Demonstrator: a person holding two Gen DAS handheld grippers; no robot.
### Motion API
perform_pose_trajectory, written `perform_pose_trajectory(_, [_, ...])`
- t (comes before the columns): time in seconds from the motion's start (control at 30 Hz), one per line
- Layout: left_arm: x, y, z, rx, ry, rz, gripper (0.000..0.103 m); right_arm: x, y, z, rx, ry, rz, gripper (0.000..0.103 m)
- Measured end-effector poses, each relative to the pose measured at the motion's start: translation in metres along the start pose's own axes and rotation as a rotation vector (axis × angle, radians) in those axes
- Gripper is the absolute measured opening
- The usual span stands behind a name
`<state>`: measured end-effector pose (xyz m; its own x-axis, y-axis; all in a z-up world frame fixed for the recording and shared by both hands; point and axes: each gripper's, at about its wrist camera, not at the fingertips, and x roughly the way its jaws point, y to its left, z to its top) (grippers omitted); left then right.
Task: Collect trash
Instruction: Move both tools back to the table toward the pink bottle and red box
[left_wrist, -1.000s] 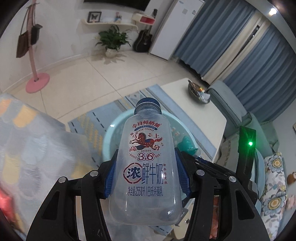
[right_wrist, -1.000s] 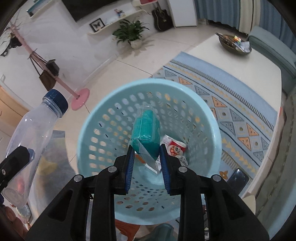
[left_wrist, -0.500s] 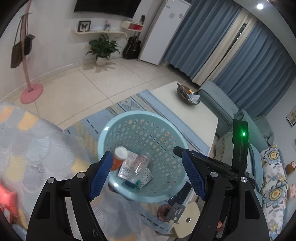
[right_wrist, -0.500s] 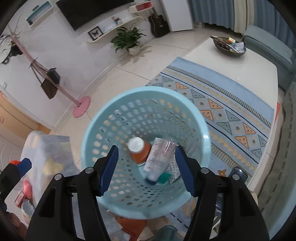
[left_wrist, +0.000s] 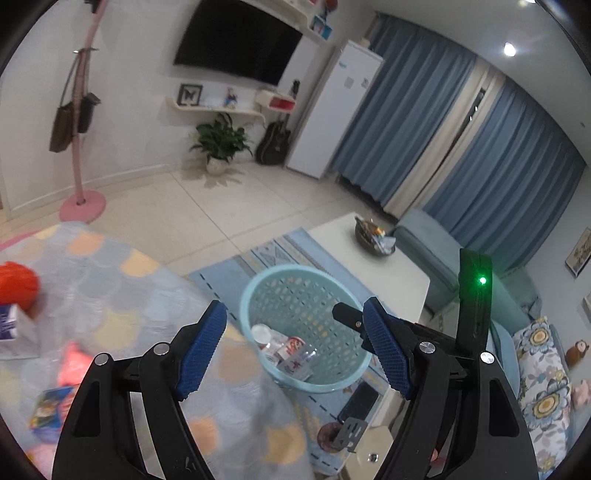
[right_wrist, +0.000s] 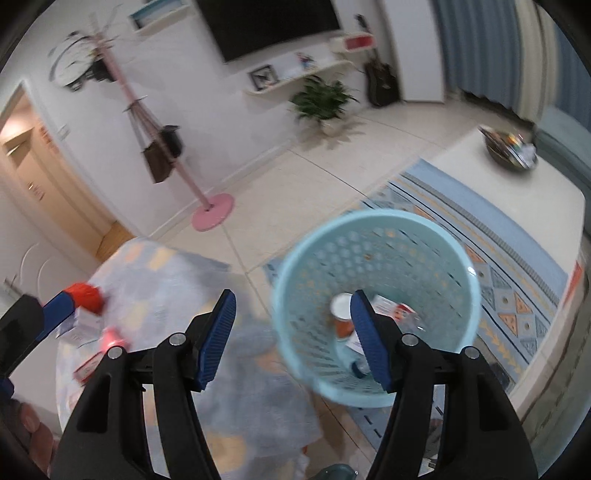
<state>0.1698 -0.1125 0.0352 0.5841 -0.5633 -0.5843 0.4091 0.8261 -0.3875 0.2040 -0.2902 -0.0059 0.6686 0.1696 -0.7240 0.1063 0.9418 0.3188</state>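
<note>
A light blue perforated basket (left_wrist: 258, 295) stands on the floor rug and also shows in the right wrist view (right_wrist: 295, 266). Inside lie a clear bottle (left_wrist: 308, 356), an orange white-capped container (right_wrist: 341, 314) and small packets (left_wrist: 291, 345). My left gripper (left_wrist: 295, 350) is open and empty, above and short of the basket. My right gripper (right_wrist: 293, 334) is open and empty, over the basket's near left rim. More trash lies on the patterned tablecloth (left_wrist: 122, 306): a red object (left_wrist: 16, 284), a carton (left_wrist: 9, 323), a colourful packet (left_wrist: 50, 406).
A white coffee table (left_wrist: 376, 266) with a dark bowl (left_wrist: 373, 240) stands behind the basket. A teal sofa (left_wrist: 436, 251), a pink coat stand (left_wrist: 83, 201) and a potted plant (left_wrist: 219, 144) are farther off. A dark phone (left_wrist: 358, 400) lies by the basket.
Both grippers opened and dropped the clear bottle and the teal packet into the basket. Both have since pulled up and back towards the tablecloth, left of the basket.
</note>
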Motion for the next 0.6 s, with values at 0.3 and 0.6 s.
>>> perform_pose_trajectory(0.3, [-0.086,0.052,-0.019,-0.059,-0.118,0.058,0.075,-0.019,0.103,-0.017,-0.232,-0.010,0.172,0.069])
perform_pose_trajectory(0.6, [-0.149,0.135,-0.060,-0.181,-0.138,0.212,0.073,0.007,0.206,-0.058,-0.444,0.092,0.380,0.075])
